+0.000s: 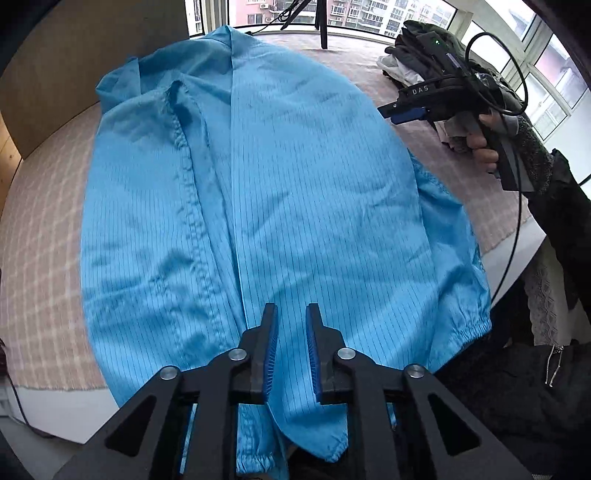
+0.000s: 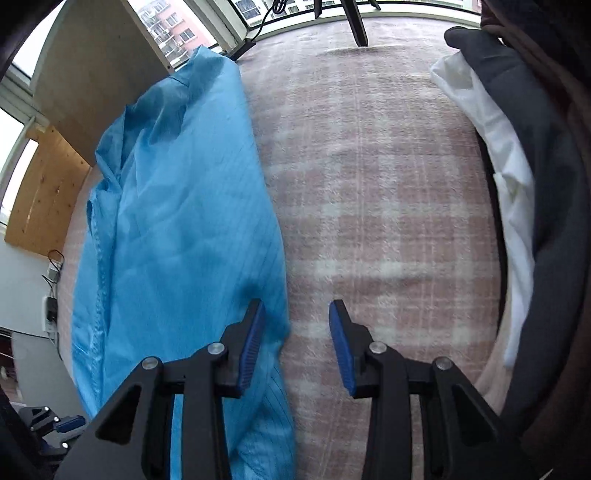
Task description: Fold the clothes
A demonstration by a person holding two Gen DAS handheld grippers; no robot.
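Across centre frame: blue garment (image 1: 258, 206) on bed (image 1: 44, 229), sides folded inward lengthwise; cross folds remain. Left gripper (image 1: 291, 314) and right gripper (image 2: 297, 308) fingers parted, holding nothing.

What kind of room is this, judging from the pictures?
Probably a bedroom in a high apartment: a plaid-covered bed, a pile of clothes at its side, and large windows facing residential blocks.
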